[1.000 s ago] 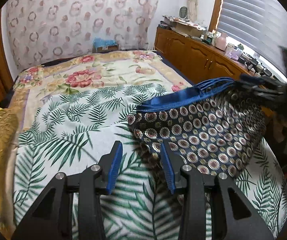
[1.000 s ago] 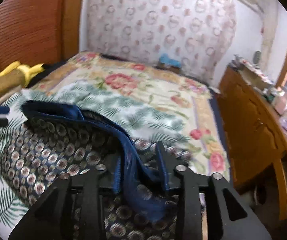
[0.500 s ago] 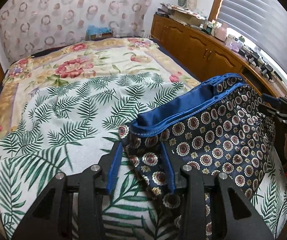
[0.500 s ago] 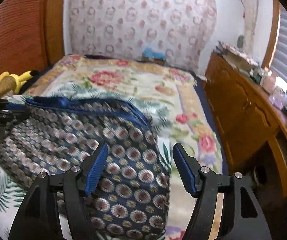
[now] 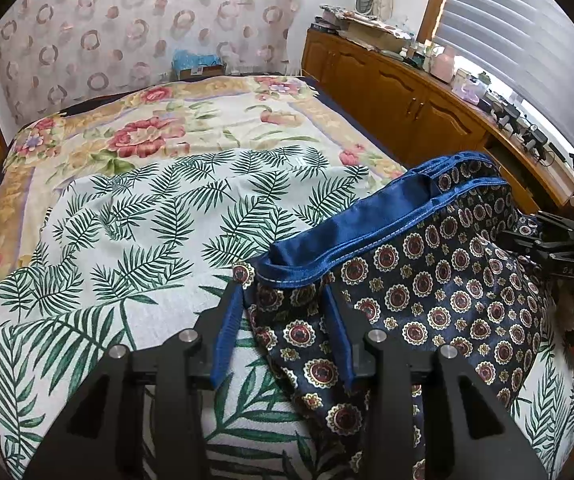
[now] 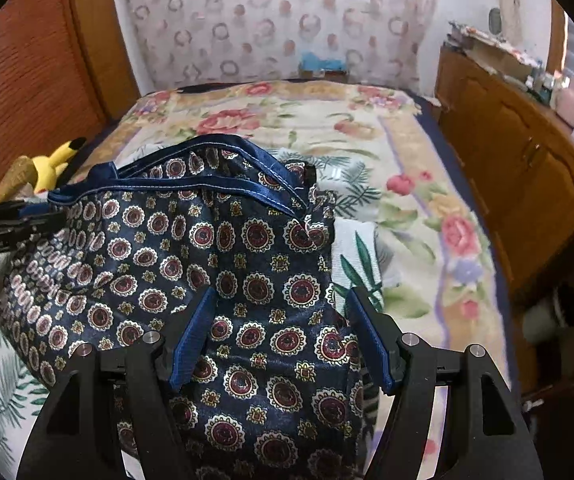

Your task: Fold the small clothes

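Note:
Navy shorts (image 5: 427, 264) with red-and-gold medallions and a blue waistband (image 5: 367, 216) lie on the palm-leaf sheet (image 5: 147, 240) at the bed's near right. My left gripper (image 5: 283, 292) stands part open astride their near left corner, with cloth between the pads (image 5: 227, 328) but no squeeze to be seen. From the other side the shorts (image 6: 207, 248) fill the lower left. My right gripper (image 6: 281, 292) hangs wide open just over the patterned cloth, gripping nothing. Each gripper shows at the edge of the other's view: the right one (image 5: 559, 248), the left one (image 6: 3, 224).
The sheet covers a floral bedspread (image 5: 147, 132). Wooden cabinets (image 5: 407, 108) with clutter on top run along the right of the bed under a blinded window. A yellow plush toy (image 6: 51, 164) lies at the bed's left edge beside a wooden wardrobe (image 6: 27, 60).
My right gripper let go of the blue waistband and spread wide. The shorts sank from hanging to lying on the sheet. My left gripper moved up until the shorts' corner lay between its fingers.

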Demonstrator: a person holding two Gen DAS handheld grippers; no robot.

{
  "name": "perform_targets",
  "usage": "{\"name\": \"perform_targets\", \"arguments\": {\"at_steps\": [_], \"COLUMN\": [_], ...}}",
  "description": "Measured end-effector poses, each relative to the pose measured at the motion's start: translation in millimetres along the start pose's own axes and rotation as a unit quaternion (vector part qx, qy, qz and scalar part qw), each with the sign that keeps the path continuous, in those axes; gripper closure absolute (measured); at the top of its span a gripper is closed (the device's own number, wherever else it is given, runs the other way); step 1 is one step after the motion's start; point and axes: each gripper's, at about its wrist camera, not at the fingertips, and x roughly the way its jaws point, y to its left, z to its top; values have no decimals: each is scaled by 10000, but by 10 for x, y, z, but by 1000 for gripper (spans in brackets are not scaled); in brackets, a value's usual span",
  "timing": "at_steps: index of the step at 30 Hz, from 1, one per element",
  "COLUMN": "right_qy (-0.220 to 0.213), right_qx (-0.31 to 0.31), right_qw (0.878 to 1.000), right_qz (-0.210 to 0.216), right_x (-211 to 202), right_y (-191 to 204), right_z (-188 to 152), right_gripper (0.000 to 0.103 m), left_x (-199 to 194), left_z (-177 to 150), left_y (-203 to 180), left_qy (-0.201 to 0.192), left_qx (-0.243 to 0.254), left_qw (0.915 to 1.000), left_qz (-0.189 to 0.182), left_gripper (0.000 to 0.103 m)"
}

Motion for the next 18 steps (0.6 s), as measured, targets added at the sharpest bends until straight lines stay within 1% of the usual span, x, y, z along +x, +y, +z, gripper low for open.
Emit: {"name": "perform_targets", "arguments": {"at_steps": [3,6,7,9,12,13,14,15,16,17,18], "right_qy": [8,-5,-11,-21,-37,-42,-39,-45,-55,-68,-71], "right_qx": [3,10,0,-6,-31,-36,-38,-41,-50,-63,-70], "right_qw": [10000,9999,9999,9998,9998,9998,9997,9997,9996,9995,9995], "right_qz": [80,142,156,177,203,212,227,243,282,306,303], "right_x": [8,17,19,26,26,30,33,38,42,45,46], "right_y": [-8,-27,-26,-12,0,4,4,1,4,12,19], "right_z": [5,17,18,25,26,27,30,36,40,49,54], "right_gripper": [34,33,33,33,33,33,34,35,42,44,48], "left_x": [1,-2,-10,-25,-46,-50,-61,-72,-89,-109,-134], "left_z": [2,9,5,-3,-3,-2,-1,2,5,10,11], "left_y": [9,37,48,47,-1,-11,-20,-38,-44,-51,-59], "left_qy": [-11,-58,-86,-114,-134,-135,-147,-169,-202,-223,-265], "left_qx": [-18,-120,-162,-159,-65,-50,-8,16,17,8,10], "left_qw": [10000,9998,9995,9992,9992,9992,9992,9993,9994,9993,9991], "left_qz": [-23,-152,-262,-347,-373,-374,-371,-337,-274,-298,-320], "left_gripper": [63,63,66,74,91,95,97,98,99,100,101]}}
